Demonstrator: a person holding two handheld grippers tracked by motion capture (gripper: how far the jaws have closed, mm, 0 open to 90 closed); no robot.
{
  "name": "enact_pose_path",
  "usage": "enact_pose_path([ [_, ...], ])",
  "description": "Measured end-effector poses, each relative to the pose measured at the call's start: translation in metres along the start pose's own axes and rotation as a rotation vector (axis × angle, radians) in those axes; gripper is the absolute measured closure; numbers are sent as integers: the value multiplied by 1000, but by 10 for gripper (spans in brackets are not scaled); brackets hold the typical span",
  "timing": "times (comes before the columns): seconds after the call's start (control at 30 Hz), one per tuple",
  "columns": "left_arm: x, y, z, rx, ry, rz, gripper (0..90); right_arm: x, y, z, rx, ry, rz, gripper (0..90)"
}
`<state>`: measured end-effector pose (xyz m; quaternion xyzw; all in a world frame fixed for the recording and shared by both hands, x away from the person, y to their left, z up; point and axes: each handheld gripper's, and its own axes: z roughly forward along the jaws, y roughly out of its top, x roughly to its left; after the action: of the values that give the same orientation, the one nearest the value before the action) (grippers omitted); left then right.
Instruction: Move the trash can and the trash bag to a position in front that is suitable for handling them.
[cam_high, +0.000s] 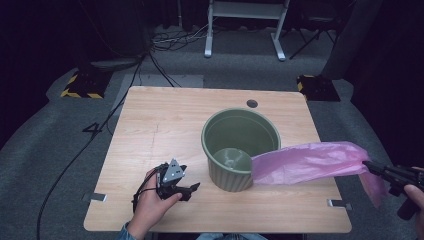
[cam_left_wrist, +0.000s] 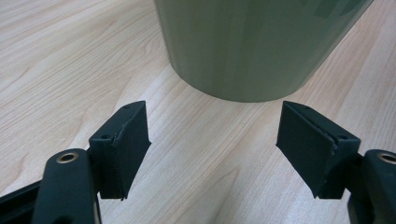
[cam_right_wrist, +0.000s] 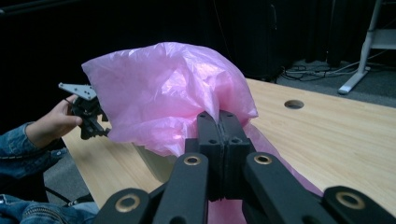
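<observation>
A green ribbed pot (cam_high: 240, 147) stands upright on the wooden table (cam_high: 165, 125), right of centre. A thin pink plastic bag (cam_high: 310, 161) stretches through the air from the pot's right side out past the table's right edge. My right gripper (cam_high: 372, 167) is shut on the bag's far end; in the right gripper view its jaws are pressed together on the pink film (cam_right_wrist: 163, 93). My left gripper (cam_high: 192, 189) rests low on the table, left of the pot and near the front. Its jaws stand wide apart with nothing between them, facing the pot's base (cam_left_wrist: 243, 51).
A round cable hole (cam_high: 252, 103) sits near the table's far edge. Beyond the table are a white stand's legs (cam_high: 245, 30), floor cables and two yellow-striped black blocks (cam_high: 82, 85). Bare wood lies left of and behind the pot.
</observation>
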<state>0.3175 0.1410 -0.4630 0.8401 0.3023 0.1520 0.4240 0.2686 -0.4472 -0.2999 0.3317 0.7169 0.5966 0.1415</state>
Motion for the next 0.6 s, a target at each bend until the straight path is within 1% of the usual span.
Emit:
enact_pose_path([
  [0.03, 0, 0, 0, 0, 0, 0, 252, 0, 0, 0, 0, 0, 0, 900],
  [0.2, 0, -2, -1, 1, 4, -4, 252, 1, 13, -6, -26, 11, -9, 900],
  [0.23, 0, -2, -1, 1, 4, -4, 252, 1, 13, -6, -26, 11, -9, 900],
  [0.37, 0, -1, -1, 2, 3, -3, 252, 3, 23, -7, -34, -7, -20, 900],
  [0.43, 0, -1, -1, 2, 3, -2, 252, 3, 25, -7, -37, -10, -21, 900],
  [0.47, 0, -1, -1, 1, 2, -3, 252, 3, 28, -4, -33, -21, -24, 900],
  [0.6, 0, -1, -2, -2, 6, -6, 252, 3, 34, 7, -6, -44, -51, 900],
])
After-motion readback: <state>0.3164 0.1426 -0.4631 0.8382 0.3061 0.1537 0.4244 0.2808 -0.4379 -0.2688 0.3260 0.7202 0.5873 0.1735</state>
